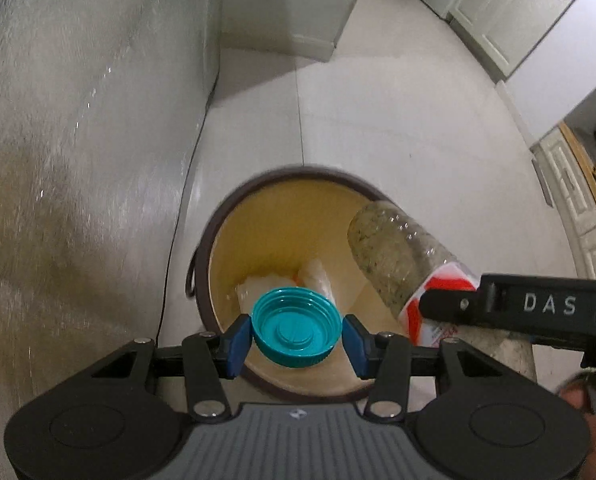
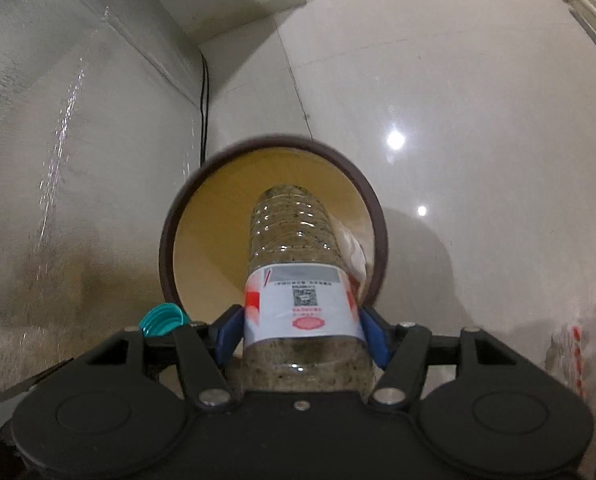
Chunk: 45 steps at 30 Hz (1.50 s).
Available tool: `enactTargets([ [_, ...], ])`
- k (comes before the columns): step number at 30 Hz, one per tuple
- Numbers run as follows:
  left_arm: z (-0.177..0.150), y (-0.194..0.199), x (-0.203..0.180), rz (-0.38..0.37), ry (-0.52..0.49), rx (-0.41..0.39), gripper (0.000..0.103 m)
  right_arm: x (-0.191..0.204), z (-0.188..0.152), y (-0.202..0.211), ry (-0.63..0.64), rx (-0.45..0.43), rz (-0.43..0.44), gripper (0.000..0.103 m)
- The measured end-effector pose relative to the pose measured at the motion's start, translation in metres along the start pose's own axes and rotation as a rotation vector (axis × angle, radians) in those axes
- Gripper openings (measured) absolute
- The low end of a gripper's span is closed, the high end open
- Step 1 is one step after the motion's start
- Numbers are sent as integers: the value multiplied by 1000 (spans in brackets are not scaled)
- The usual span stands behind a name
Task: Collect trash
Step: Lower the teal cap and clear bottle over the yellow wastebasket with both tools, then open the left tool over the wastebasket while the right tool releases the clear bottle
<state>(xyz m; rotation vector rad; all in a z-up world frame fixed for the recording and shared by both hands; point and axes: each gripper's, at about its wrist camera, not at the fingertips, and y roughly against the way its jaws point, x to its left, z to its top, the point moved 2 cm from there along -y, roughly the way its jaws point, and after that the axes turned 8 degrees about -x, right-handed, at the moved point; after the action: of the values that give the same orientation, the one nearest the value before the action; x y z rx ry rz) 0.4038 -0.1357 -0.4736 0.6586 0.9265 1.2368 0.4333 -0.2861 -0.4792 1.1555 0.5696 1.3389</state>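
Over the bin (image 1: 218, 216) on the floor, the left gripper (image 1: 297, 334) has its jaws clamped on a teal cap (image 1: 297, 327). The right gripper (image 2: 303, 332) has its jaws gripping a bottle (image 2: 298, 256) by its label, base pointing into the bin's mouth. White trash (image 1: 314, 276) lies inside.

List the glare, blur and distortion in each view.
Left wrist view: fisheye bends the cabinets; streaky glare on the wall; bin rim slightly blurred; teal cap sharp. Right wrist view: two bright lamp reflections on the floor; wall streaks again; bottle label readable, black vignette at the corners.
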Motion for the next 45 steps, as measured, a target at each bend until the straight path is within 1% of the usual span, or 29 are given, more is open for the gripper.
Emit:
enactTargets([
  [1, 2, -1, 3, -1, 13, 0, 68, 3, 3, -1, 6, -24, 2, 65],
  [2, 3, -2, 5, 1, 25, 2, 76, 1, 5, 1, 14, -39, 9, 67],
  [3, 1, -2, 6, 5, 33, -1, 83, 3, 7, 0, 24, -45, 15, 74],
  [5, -2, -4, 5, 11, 16, 14, 83, 4, 5, 2, 40, -55, 9, 83],
  [8, -7, -9, 1, 22, -19, 41, 83, 2, 0, 1, 61, -42, -15, 84],
  [11, -11, -8, -3, 23, -48, 55, 83, -4, 1, 3, 47, -28, -10, 84],
  [17, -13, -9, -6, 28, -63, 73, 83, -9, -7, 8, 48, -12, -20, 84],
  [20, -13, -7, -4, 34, -66, 74, 86, -11, -10, 13, 65, -12, -10, 84],
  [25, -11, 0, -2, 46, -65, 76, 89, -11, -11, 17, 98, -32, -1, 86],
  [29, -10, 7, 1, 62, -59, 78, 91, -16, -13, 23, 114, -59, -8, 94],
  [31, -10, 11, 3, 71, -59, 80, 92, -18, -14, 28, 124, -84, -25, 95],
  [32, -10, 13, 2, 76, -61, 80, 93, -19, -15, 30, 128, -93, -27, 98],
  [36, -9, 20, 4, 106, -64, 76, 100, -26, -20, 39, 119, -107, -22, 103],
  [39, -9, 28, 7, 131, -62, 81, 103, -29, -22, 46, 126, -123, -26, 103],
  [45, -15, 45, 8, 172, -87, 102, 103, -36, -29, 62, 134, -140, -34, 103],
])
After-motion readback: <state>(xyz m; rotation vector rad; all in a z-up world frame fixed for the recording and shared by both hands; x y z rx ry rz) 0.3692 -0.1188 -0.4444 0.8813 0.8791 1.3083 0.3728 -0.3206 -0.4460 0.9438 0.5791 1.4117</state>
